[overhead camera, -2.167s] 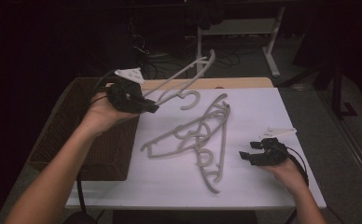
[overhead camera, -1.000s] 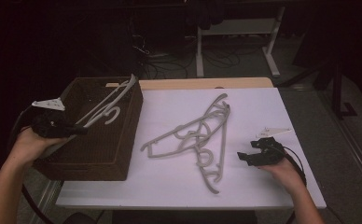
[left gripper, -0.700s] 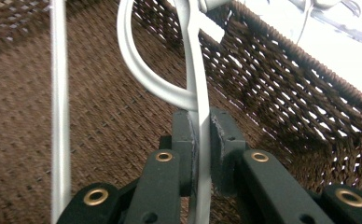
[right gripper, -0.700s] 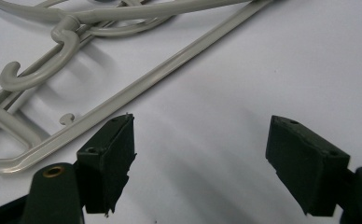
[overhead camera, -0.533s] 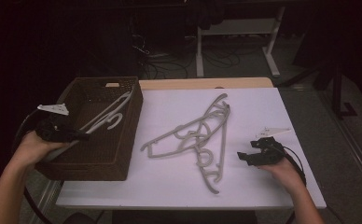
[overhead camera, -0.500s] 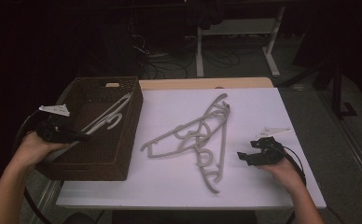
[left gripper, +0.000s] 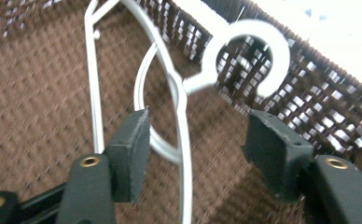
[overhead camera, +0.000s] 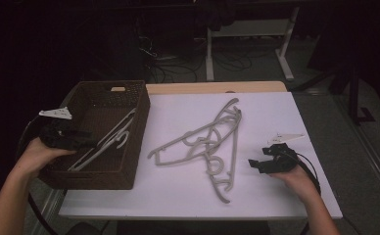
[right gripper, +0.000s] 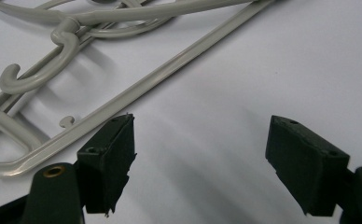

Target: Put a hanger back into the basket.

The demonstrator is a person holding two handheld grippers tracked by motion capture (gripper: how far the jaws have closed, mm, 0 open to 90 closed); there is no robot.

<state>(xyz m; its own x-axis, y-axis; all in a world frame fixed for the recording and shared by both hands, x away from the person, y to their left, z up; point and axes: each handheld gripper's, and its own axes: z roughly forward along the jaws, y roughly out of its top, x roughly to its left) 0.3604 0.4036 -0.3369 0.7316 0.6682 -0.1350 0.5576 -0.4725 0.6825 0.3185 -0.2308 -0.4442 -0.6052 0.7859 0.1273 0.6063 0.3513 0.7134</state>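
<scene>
High view: left gripper (overhead camera: 83,138) over the near-left wall of the woven basket (overhead camera: 138,105), a grey hanger (overhead camera: 110,139) lying slantwise inside; right gripper (overhead camera: 256,163) resting on the white table (overhead camera: 276,110) just right of the hanger pile (overhead camera: 212,142). Left gripper view: jaws just opened, hanger (left gripper: 181,112) loose between them, touched by neither pad. Right gripper view: jaws apart over bare table, holding nothing, pile (right gripper: 123,93) ahead to the left.
</scene>
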